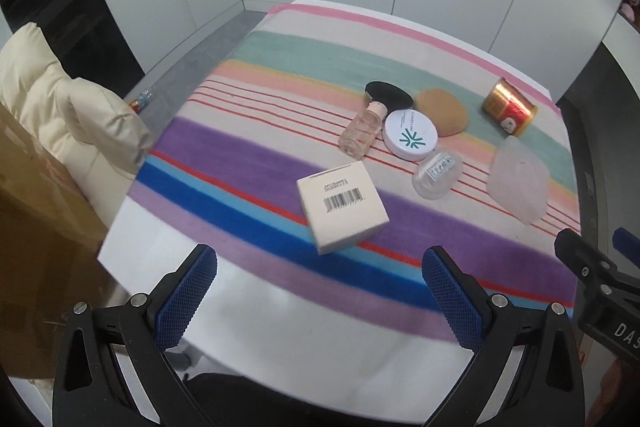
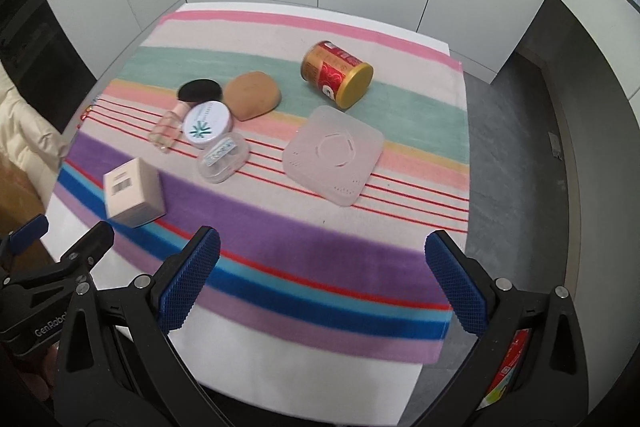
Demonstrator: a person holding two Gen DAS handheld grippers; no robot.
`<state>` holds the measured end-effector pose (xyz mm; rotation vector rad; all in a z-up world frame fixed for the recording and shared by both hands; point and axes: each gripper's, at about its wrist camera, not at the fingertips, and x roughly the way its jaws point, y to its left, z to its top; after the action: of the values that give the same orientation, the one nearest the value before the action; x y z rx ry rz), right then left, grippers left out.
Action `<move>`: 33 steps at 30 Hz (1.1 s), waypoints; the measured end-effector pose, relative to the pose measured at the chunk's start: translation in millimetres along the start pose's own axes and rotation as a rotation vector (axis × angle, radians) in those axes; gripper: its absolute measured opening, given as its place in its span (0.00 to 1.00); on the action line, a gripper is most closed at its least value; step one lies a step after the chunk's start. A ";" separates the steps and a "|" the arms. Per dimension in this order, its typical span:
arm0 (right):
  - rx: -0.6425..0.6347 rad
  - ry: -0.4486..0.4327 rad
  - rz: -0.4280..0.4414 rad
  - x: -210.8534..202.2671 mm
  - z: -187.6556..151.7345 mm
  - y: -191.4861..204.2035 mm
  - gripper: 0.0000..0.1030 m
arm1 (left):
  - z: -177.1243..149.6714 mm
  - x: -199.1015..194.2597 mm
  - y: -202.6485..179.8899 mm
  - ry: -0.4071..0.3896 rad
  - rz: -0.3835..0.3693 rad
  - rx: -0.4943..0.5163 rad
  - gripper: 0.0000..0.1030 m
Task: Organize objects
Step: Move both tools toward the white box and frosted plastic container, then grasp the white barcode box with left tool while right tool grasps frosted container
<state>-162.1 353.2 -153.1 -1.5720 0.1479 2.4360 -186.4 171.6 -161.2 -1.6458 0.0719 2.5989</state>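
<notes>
**Both grippers hanging empty over a bench of small toiletries**

The left gripper (image 1: 320,291) is standing wide open with nothing between its blue pads, hovering over the near edge of the bench (image 1: 280,347) and its striped cloth (image 1: 248,155). The right gripper (image 2: 322,279) is likewise spread wide and holding nothing.

Closest to the left gripper is lying one cardboard box (image 1: 342,207), probably light and stiff; its flat opposite sides are looking like the safest place to pinch. Just beyond it are sitting one clear bottle (image 1: 360,131), lying down and likely slippery and prone to rolling, so a hold across its body seems best, and one round white compact (image 1: 410,140), touching the bottle and best taken across its rim. One small clear case (image 1: 438,175) is sitting just in front of the compact. Behind them are one black puff (image 1: 390,94) and one tan sponge (image 1: 442,111), both looking soft and squashable.

Nearer the right gripper is resting one frosted square lid (image 2: 334,159), flat, thin and perhaps flexible, needing an edge grip. One red and gold can (image 2: 338,73) is lying on its side farthest back, likely to roll.
</notes>
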 end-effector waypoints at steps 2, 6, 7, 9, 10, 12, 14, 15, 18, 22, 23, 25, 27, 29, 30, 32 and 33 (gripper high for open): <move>0.012 0.004 -0.005 16.3 1.8 -2.3 1.00 | 1.3 11.7 -3.7 0.007 0.004 -0.004 1.00; 0.036 0.030 -0.006 47.5 2.2 -6.1 1.00 | 1.4 35.0 -8.3 0.020 0.022 -0.016 0.99; 0.038 0.031 -0.014 53.9 2.4 -6.2 1.00 | 1.3 41.6 -8.8 0.026 0.025 -0.024 0.99; 0.055 0.036 -0.027 66.6 4.3 -8.0 1.00 | 1.4 50.4 -7.9 0.039 0.030 -0.045 0.99; 0.067 0.037 -0.028 72.3 5.7 -9.1 1.00 | 1.5 55.2 -7.4 0.045 0.033 -0.056 0.99; 0.094 0.040 -0.031 83.4 10.0 -11.2 1.00 | 2.2 63.2 -6.0 0.052 0.038 -0.076 0.98; 0.118 0.045 -0.030 91.8 14.8 -12.9 1.00 | 3.0 68.8 -4.6 0.053 0.043 -0.092 0.98; 0.136 0.050 -0.030 97.3 18.6 -13.4 1.00 | 3.4 71.2 -5.0 0.056 0.044 -0.094 0.97; 0.186 0.059 -0.018 108.0 28.1 -14.8 1.00 | 4.9 77.6 -5.6 0.054 0.061 -0.092 0.90; 0.232 0.077 -0.013 120.6 39.4 -12.4 1.00 | 7.1 86.5 -3.3 0.068 0.057 -0.115 0.83; 0.240 0.079 -0.013 123.0 41.4 -11.7 1.00 | 7.7 87.4 -2.8 0.064 0.052 -0.121 0.82; 0.255 0.084 -0.018 127.7 45.5 -10.2 1.00 | 10.9 85.4 -5.8 0.050 0.047 -0.110 0.75; 0.259 0.085 -0.024 130.7 48.2 -8.8 1.00 | 12.3 83.7 -8.5 0.039 0.040 -0.097 0.60; 0.247 0.074 -0.046 128.8 48.7 -6.9 0.91 | 13.7 82.1 -11.3 0.033 0.029 -0.079 0.53; 0.230 0.066 -0.053 127.2 49.0 -5.2 0.86 | 15.1 82.3 -12.5 0.036 0.018 -0.072 0.52; 0.209 0.060 -0.041 125.0 48.5 -3.0 0.84 | 15.6 81.6 -12.5 0.035 0.000 -0.064 0.51; 0.205 0.057 -0.038 123.1 47.6 -2.7 0.84 | 15.8 81.2 -12.7 0.036 -0.009 -0.060 0.51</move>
<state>-251.9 383.6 -245.0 -1.5389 0.3624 2.2671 -234.3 187.8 -228.0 -1.7091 -0.0119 2.5896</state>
